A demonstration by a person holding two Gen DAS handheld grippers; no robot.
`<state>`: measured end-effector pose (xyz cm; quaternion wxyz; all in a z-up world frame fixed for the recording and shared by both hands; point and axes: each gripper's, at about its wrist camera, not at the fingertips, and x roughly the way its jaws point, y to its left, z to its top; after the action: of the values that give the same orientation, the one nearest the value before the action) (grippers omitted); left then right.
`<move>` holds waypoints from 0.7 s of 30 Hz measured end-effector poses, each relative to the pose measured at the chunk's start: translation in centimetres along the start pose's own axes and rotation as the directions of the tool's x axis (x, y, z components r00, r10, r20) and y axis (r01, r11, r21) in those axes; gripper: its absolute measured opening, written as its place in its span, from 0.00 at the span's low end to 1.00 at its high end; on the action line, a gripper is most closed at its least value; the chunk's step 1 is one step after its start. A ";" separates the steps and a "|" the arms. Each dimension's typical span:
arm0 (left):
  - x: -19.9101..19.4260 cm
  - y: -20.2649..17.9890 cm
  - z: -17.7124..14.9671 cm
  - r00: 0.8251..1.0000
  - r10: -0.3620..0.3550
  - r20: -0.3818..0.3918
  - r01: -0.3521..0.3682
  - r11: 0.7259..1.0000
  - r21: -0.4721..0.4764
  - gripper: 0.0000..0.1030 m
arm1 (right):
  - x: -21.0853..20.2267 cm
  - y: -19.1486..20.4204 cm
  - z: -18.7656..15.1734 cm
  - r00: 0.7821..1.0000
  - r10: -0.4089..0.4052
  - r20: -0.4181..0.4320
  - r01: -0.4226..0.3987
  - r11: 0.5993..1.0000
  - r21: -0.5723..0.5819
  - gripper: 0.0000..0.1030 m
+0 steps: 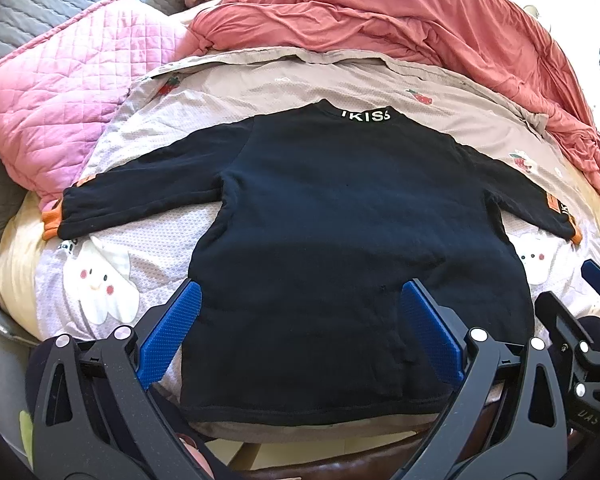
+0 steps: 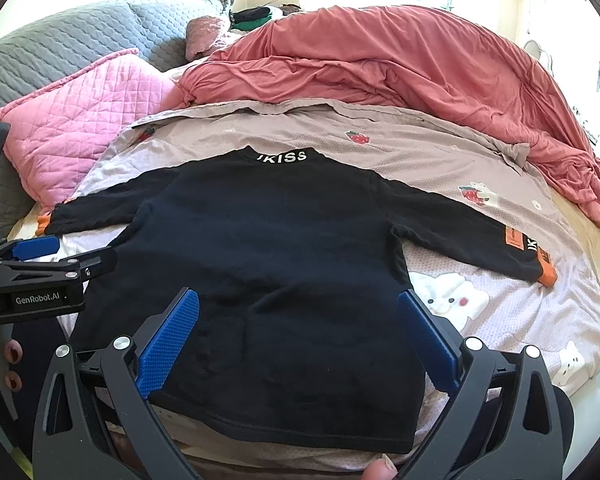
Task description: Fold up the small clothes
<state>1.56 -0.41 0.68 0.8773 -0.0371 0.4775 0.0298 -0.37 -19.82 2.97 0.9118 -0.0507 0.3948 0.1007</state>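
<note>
A small black long-sleeved top (image 1: pixel 340 220) with white "KISS" lettering at the collar and orange cuffs lies flat on the bed, sleeves spread out, hem toward me. It also shows in the right wrist view (image 2: pixel 268 248). My left gripper (image 1: pixel 300 304) is open, hovering above the hem's left part. My right gripper (image 2: pixel 298 316) is open above the hem's right part. Neither holds anything. The left gripper shows at the left edge of the right wrist view (image 2: pixel 40 252), the right gripper at the right edge of the left wrist view (image 1: pixel 596 280).
The top rests on a pale printed sheet (image 1: pixel 260 92) with cartoon figures and strawberries. A pink quilted pillow (image 1: pixel 60 92) lies at the left, a rumpled coral duvet (image 2: pixel 400 64) at the back and right, a grey quilted headboard (image 2: pixel 60 40) at the back left.
</note>
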 end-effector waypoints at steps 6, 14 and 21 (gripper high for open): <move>0.7 -0.3 1.1 1.000 -0.002 0.012 0.002 1.000 -0.006 0.91 | 1.1 -0.2 1.2 1.000 -0.010 -0.004 0.010 1.000 0.000 0.96; 2.4 -0.8 3.1 1.000 0.006 0.009 -0.005 1.000 -0.019 0.91 | 3.2 -1.2 4.1 0.999 -0.038 0.007 0.038 0.999 0.009 0.96; 3.7 -1.3 5.3 1.000 -0.006 0.011 0.007 0.999 -0.040 0.91 | 5.0 -2.3 7.5 0.998 -0.042 0.038 0.040 0.998 0.046 0.96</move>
<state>8.05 -1.15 0.48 0.8792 -0.0559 0.4718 0.0365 8.83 -20.09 4.46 0.9222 -0.0360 0.3778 0.0739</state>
